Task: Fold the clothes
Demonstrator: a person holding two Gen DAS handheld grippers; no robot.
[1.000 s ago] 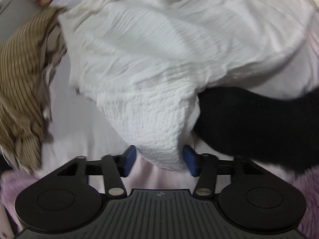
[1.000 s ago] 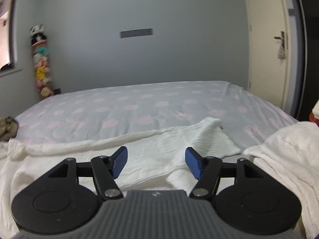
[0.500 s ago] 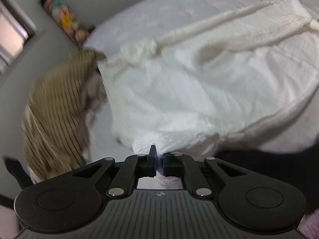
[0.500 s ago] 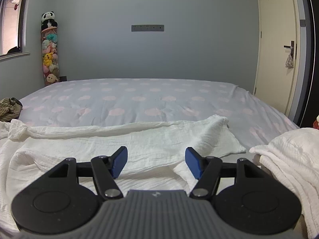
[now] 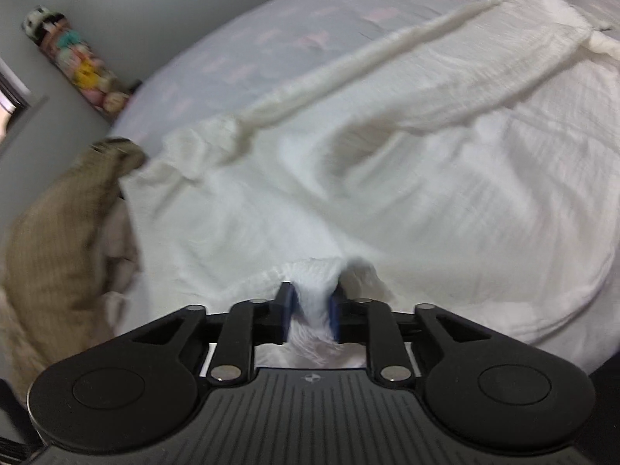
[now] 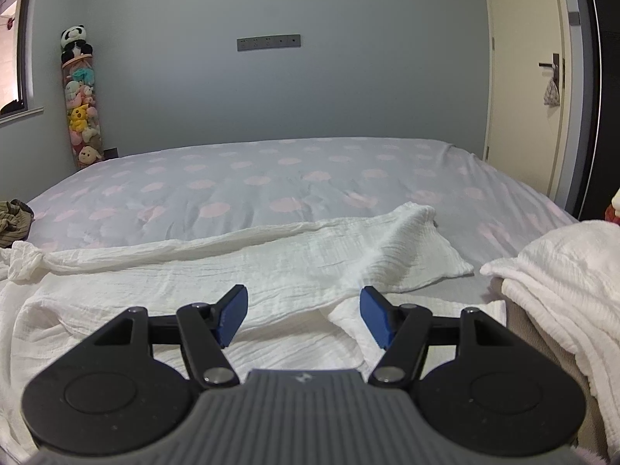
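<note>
My left claw (image 5: 310, 310) pinches a bunched near edge of the white garment (image 5: 387, 193); fabric sits between the blue pads. My right claw (image 6: 303, 316) hangs spread wide over the same cloth, holding nothing. The garment lies spread and wrinkled across the near bed (image 6: 290, 170), a twisted rope-like strip (image 6: 155, 252) along its far edge, so I judge it mid-fold at best, flattening and folding left. Near right, a folded white stack (image 6: 554, 271). Far left, a crumpled brown striped garment (image 5: 58, 240), unfolded.
</note>
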